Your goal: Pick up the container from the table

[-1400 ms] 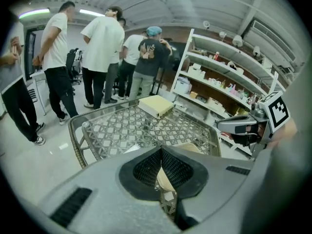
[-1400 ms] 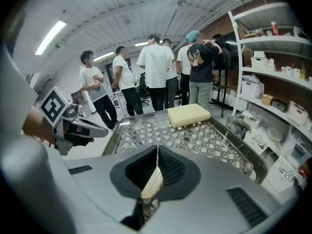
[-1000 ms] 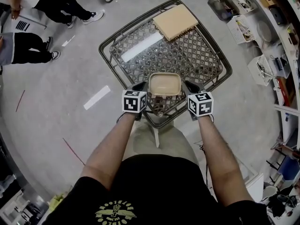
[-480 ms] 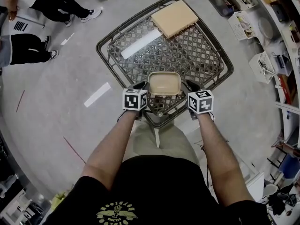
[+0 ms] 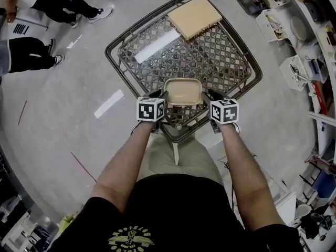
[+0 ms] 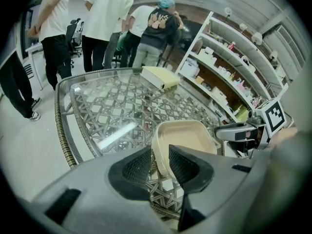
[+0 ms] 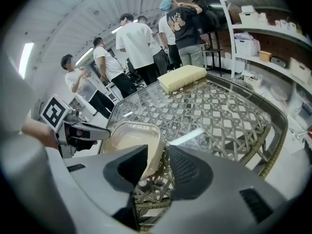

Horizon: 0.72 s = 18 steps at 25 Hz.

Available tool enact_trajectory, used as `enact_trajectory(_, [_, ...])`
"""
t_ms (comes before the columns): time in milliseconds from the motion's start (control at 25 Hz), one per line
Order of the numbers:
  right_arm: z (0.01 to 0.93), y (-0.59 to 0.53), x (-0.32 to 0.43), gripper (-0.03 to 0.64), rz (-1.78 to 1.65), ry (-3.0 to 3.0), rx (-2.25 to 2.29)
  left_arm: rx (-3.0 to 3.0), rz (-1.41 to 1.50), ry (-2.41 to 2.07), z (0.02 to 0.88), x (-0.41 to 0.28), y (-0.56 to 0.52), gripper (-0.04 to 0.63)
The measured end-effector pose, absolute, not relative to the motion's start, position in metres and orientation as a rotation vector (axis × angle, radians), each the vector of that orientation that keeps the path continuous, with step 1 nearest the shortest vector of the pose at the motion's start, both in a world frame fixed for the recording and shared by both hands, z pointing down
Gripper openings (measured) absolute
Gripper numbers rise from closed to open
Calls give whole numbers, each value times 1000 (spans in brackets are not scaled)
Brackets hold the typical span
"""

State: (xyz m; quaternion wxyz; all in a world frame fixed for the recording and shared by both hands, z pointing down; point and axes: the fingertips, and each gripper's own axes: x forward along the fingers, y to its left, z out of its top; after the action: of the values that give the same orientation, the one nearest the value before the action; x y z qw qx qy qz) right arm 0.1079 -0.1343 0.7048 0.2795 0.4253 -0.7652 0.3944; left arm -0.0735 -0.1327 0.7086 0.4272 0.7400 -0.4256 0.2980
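Now left tongs (image 5: 159,94) and right tongs (image 5: 212,94) have just opened, straddling the container (image 5: 183,91).

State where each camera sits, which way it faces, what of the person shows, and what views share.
Head view: on the person's head, looking steeply down at the table; forearms, left gripper, right gripper show.
Left gripper view: on that gripper, looking along its jaws, just opening, container rim between them.
Right gripper view: likewise from the opposite side; jaws just opening, other rim between them.
Shared: all show the container; each gripper view shows the other gripper.
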Motion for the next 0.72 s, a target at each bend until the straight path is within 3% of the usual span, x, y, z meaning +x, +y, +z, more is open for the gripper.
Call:
enact_trajectory(600, [730, -132, 105, 138, 1399, -2030, 1129, 1829, 732, -1032, 716, -73, -130, 112])
enact_trajectory(640, [731, -132, 103, 134, 1407, -2029, 1122, 1829, 733, -1031, 716, -73, -130, 113])
enact_trajectory(720, [730, -133, 100, 65, 1411, -2029, 1111, 1830, 740, -1031, 717, -73, -130, 112])
